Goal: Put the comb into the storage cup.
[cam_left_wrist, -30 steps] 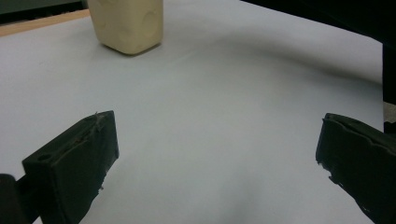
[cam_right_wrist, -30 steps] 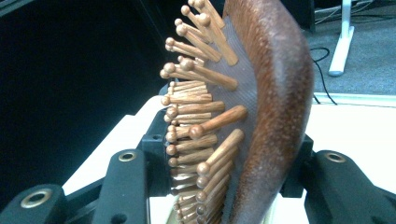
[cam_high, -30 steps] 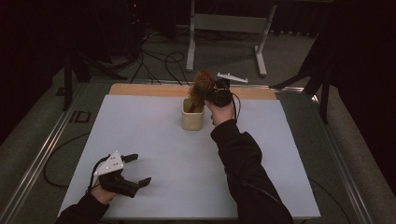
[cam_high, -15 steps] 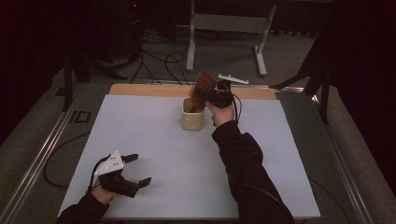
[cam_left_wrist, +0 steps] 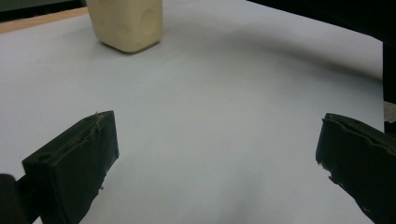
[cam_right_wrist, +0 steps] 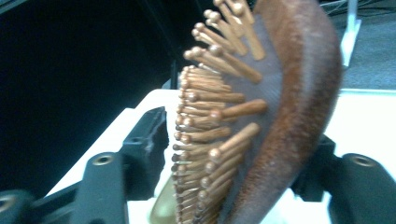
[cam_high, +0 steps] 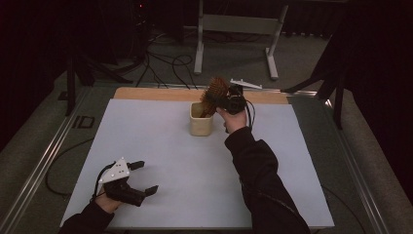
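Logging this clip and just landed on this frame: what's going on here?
A person works at a white-topped table with a claw in each hand. The right claw is shut on a wooden hairbrush, holding it at the mouth of a cream cup near the table's far edge, the brush head up and its lower end inside the cup. Its peg bristles sit between the jaws in the right gripper view. The left claw rests open and empty at the near left.
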{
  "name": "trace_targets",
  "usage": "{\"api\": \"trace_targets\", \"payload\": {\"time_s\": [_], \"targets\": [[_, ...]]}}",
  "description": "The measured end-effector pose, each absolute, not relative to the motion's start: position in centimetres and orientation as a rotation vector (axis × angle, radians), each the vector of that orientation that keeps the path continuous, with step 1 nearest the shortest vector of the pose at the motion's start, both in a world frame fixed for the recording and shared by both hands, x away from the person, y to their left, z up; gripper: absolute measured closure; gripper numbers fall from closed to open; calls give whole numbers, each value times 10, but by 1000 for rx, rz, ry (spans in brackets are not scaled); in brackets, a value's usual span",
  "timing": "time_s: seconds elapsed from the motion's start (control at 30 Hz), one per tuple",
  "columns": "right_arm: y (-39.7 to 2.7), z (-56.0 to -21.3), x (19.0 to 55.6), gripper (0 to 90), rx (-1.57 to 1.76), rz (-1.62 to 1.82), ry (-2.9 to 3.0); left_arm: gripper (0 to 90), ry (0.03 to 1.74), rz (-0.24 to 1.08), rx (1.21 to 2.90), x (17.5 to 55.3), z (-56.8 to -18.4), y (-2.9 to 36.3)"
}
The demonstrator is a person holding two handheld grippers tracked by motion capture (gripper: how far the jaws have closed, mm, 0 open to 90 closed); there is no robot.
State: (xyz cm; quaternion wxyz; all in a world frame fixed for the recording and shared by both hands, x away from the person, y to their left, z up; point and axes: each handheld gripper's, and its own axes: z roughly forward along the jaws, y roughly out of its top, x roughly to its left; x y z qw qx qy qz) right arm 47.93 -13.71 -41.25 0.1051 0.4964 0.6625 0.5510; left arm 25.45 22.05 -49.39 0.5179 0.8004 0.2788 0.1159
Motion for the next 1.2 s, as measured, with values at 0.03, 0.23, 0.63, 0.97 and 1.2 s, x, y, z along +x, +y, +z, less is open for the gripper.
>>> {"api": "trace_targets", "payload": {"time_s": [0.03,0.23,0.63,0.97,1.2], "targets": [[-137,-412,479,302,1450,1626,1950,0,669,278,1921,254,-494,220],[-141,-408,477,124,1380,1610,2004,0,666,277,1924,255,-494,220],[-156,-411,473,90,1369,1529,2037,0,666,277,1922,254,-493,219],[-167,-415,466,89,1344,1548,2064,0,664,278,1923,254,-493,219],[-170,-414,462,89,1329,1537,2079,0,663,281,1923,253,-493,219]]}}
